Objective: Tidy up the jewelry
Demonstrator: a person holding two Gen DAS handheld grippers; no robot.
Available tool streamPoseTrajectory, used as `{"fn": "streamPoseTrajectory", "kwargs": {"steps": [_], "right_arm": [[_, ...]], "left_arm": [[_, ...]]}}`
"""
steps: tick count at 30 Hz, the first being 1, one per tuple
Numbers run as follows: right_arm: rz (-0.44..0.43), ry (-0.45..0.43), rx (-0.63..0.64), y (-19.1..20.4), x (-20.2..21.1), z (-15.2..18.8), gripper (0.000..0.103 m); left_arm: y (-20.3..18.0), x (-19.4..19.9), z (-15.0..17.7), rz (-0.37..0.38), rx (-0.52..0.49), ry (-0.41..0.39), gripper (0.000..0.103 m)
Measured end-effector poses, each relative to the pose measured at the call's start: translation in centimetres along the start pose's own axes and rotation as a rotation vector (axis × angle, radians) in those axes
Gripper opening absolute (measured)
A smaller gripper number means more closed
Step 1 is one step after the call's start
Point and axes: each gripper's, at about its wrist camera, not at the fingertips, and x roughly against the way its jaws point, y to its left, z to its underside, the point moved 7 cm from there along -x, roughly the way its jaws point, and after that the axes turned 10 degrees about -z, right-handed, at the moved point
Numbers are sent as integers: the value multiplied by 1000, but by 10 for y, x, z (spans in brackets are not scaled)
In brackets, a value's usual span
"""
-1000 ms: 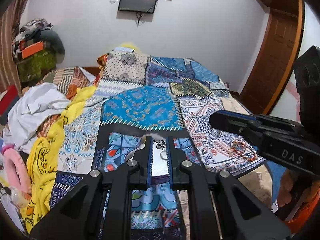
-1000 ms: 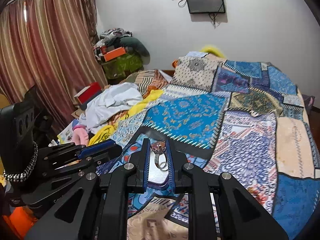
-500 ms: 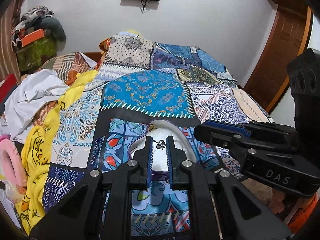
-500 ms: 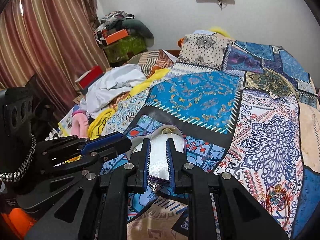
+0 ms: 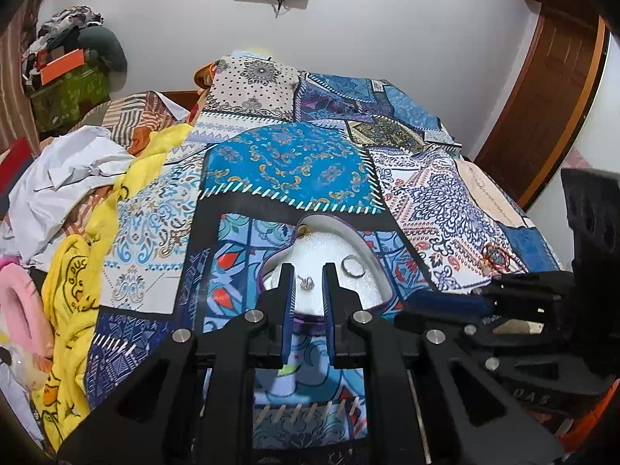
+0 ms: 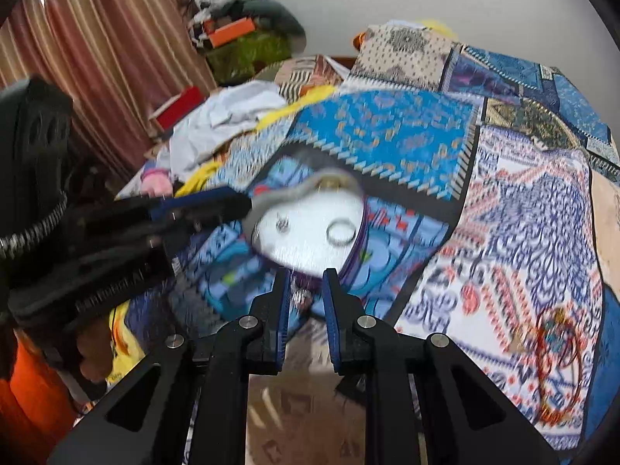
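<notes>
An open heart-shaped jewelry box (image 5: 372, 267) with a white lining and purple rim lies on the patterned bedspread; it also shows in the right wrist view (image 6: 310, 240). On the lining lie a silver ring (image 5: 352, 265) (image 6: 341, 231) and a small silver pendant (image 5: 307, 282) (image 6: 283, 224). My left gripper (image 5: 308, 271) hovers over the box with jaws slightly apart around the pendant. My right gripper (image 6: 306, 275) is at the box's near edge, jaws slightly apart, with a small sparkly ring (image 6: 300, 297) between them, blurred.
A red-and-teal beaded bracelet (image 6: 558, 352) (image 5: 496, 257) lies on the bedspread to the right. Crumpled white and yellow clothes (image 5: 77, 178) are piled on the left. A wooden door (image 5: 542, 108) stands at the right.
Both grippers dropped toward the box. The stone ring slid from my right gripper's tips down between the fingers. A silver ring now lies on the lining. The right view is motion-blurred.
</notes>
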Motion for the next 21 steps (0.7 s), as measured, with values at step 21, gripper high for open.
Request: {"fn": "streamPoseTrajectory", "kwargs": {"steps": [21], "right_arm": [[87,105,38,5,-44,12,20]], "left_arm": [[28,10,38,-20,44,53,21]]}}
